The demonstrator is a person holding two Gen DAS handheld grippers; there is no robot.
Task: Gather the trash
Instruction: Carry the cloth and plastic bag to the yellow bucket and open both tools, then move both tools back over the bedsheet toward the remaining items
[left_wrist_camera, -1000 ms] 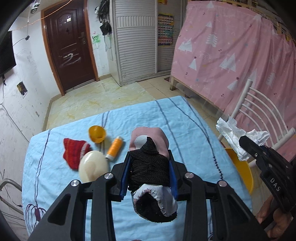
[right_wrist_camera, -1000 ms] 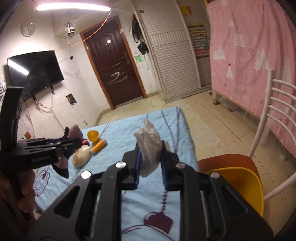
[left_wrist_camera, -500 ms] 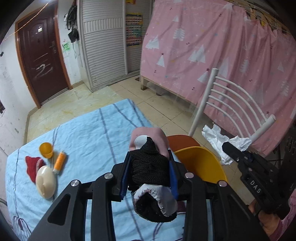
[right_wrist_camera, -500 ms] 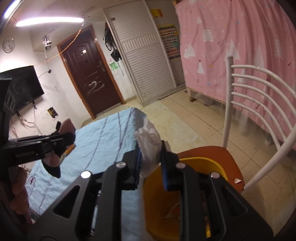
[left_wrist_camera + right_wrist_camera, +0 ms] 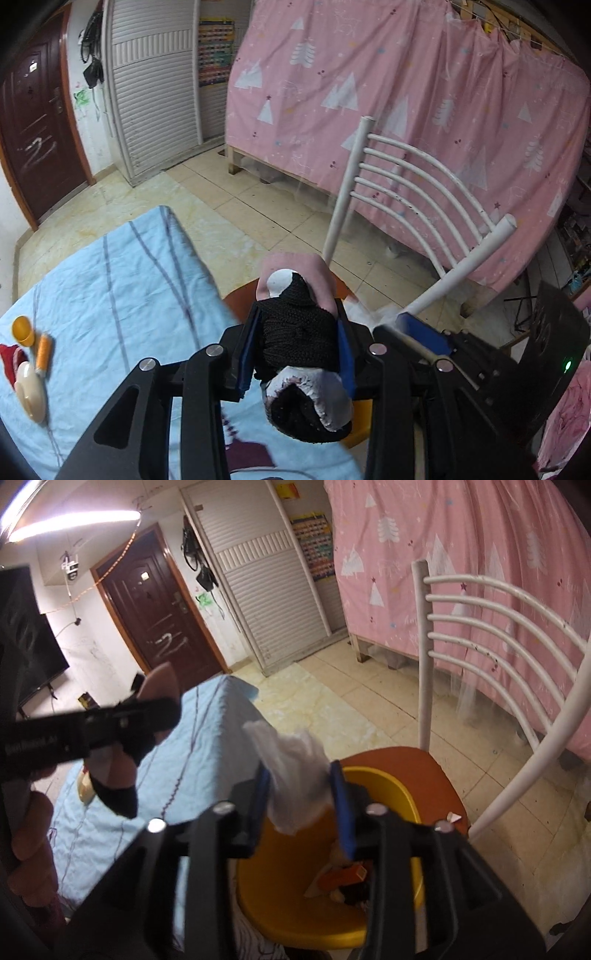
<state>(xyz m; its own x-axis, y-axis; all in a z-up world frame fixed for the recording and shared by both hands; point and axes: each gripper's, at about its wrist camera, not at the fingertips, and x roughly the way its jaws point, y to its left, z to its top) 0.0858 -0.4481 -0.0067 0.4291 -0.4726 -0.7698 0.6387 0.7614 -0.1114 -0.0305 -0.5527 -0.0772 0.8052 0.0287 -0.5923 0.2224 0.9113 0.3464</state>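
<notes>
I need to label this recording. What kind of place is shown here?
Probably a bedroom in a home: a bed with a blue sheet, a pink curtain with a tree print, a dark wooden door and a white chair.

**Table, chair and floor**

The table wears a light blue cloth with dark stripes. Near its left edge lie a small orange cup, an orange spool, a cream oval lid and a red knitted piece, close together. Just beside the table, a white-backed chair stands on the tiled floor; a yellow bin holding scraps sits on its orange seat.
</notes>
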